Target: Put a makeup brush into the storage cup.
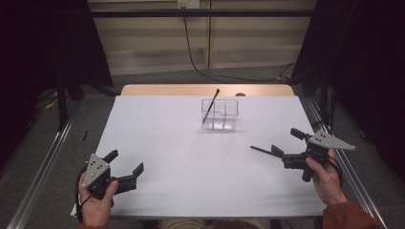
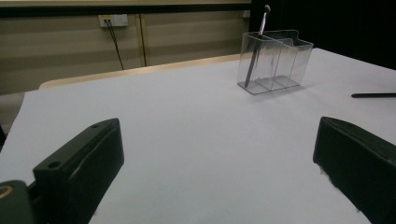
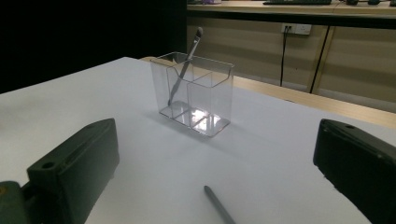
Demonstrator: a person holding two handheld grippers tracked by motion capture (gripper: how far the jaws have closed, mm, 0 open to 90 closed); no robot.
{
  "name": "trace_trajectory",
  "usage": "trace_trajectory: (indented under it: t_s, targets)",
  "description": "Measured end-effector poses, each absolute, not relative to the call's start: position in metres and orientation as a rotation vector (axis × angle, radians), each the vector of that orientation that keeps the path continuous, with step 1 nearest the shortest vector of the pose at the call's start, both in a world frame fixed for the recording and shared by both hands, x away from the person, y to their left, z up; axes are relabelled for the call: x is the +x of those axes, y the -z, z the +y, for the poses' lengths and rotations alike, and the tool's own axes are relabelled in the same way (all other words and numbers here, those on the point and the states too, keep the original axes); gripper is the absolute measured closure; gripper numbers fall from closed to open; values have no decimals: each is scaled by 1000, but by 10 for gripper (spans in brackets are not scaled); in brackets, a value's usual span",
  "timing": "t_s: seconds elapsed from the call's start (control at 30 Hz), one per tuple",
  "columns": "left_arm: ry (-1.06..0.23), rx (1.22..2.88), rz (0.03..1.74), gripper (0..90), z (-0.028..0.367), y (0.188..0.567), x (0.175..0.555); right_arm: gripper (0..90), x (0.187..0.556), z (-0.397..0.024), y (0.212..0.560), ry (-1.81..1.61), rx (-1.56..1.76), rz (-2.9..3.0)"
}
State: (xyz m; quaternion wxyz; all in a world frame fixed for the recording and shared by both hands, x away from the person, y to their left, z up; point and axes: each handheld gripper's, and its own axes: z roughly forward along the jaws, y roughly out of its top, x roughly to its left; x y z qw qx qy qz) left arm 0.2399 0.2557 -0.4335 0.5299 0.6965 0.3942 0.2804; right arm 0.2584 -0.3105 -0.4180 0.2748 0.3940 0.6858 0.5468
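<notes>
Pen (image 1: 261,150) lay flat on the tabletop (image 1: 191,157), right of frame centre, just ahead of the right gripper (image 1: 285,143), whose fingers stood wide open, empty. Left gripper (image 1: 126,161), lower left, likewise open and empty. We judged the pen light, stiff, slick and prone to roll; best pinched mid-shaft. Holder (image 1: 219,114) at upper centre held another pen (image 1: 210,105).

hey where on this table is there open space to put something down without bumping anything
Most of the white table is bare. The widest free patch lies between the left gripper and the clear organizer. The strip left of the organizer is open too. It is tighter on the right, where a dark pen lies just in front of the right gripper.
</notes>
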Motion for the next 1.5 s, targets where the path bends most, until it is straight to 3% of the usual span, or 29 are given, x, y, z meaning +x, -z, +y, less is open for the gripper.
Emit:
trace_trajectory:
  t_s: [0.43,0.83,1.5]
  targets:
    - [-687,1662,953,19,257,434,241,7,297,-306,411,-1408,1047,1902]
    - [-689,1675,937,19,256,434,241,3,309,-308,408,-1327,1071,2067]
    - [-683,1684,930,19,254,434,242,35,331,-308,412,-907,1050,2657]
